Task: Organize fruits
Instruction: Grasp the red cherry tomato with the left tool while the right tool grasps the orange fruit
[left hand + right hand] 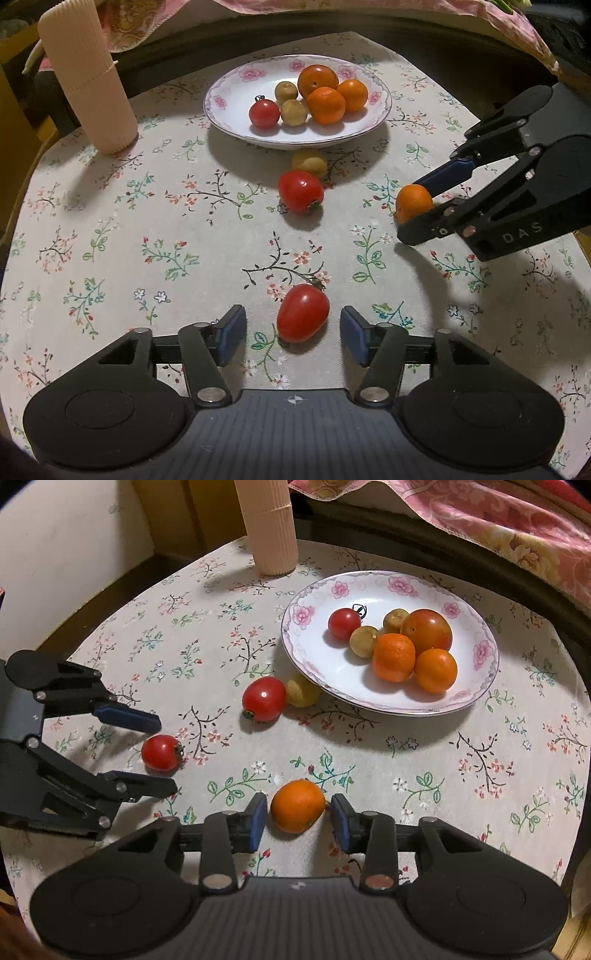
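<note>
Now we close our spread left gripper squarely on the tomato, our loosened right gripper on the orange; plate at twelve o'clock.

A tall ribbed cream cylinder stands upright on the floral tablecloth. Behind the table, a pink patterned fabric hangs near a dark curved rail.

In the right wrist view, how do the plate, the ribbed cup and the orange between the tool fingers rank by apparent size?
1. plate, clearly largest.
2. ribbed cup, partly cut off at the top.
3. orange, smallest, even though it is nearest the camera.
</note>
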